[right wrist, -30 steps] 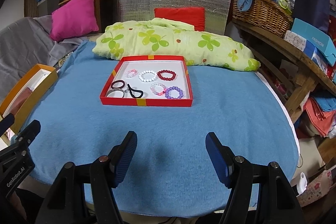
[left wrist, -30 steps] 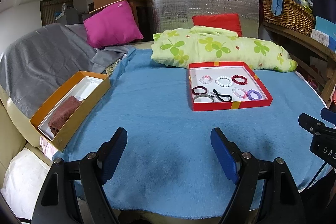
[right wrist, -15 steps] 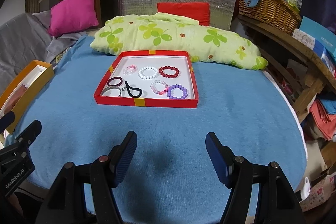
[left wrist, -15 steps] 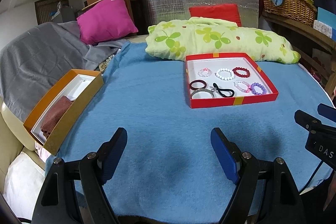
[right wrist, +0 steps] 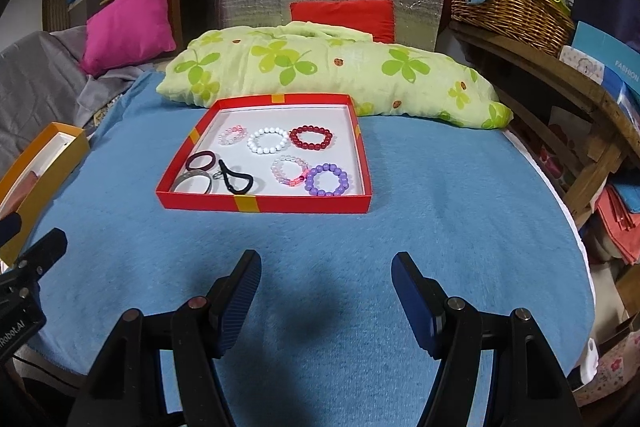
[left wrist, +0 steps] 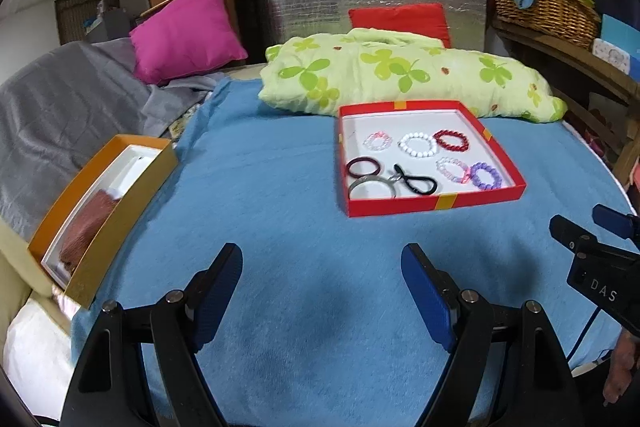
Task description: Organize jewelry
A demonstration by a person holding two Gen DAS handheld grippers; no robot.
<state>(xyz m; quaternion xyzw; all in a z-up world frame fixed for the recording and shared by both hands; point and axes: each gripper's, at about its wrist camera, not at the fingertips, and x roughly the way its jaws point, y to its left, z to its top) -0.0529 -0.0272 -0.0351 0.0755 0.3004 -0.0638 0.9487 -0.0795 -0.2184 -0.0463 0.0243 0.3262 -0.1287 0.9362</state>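
Observation:
A red tray (left wrist: 434, 203) (right wrist: 264, 204) lies on the blue cloth, with several bead bracelets and hair ties in it: a purple bracelet (right wrist: 327, 179), a red one (right wrist: 311, 137), a white one (right wrist: 267, 140), a black hair tie (right wrist: 237, 179). An orange box (left wrist: 116, 207) with a brown cloth inside sits at the left edge. My left gripper (left wrist: 322, 291) is open and empty, near the cloth's front, short of the tray. My right gripper (right wrist: 326, 295) is open and empty, in front of the tray.
A green clover-print quilt (right wrist: 328, 75) lies right behind the tray. A pink pillow (left wrist: 184, 33) and grey blanket (left wrist: 60, 115) are at the left. A wooden shelf with a wicker basket (right wrist: 512, 7) stands at the right. Blue cloth (right wrist: 440, 227) lies bare around the tray.
Both grippers have moved forward toward the red tray, which now looks larger and nearer. Both stay open.

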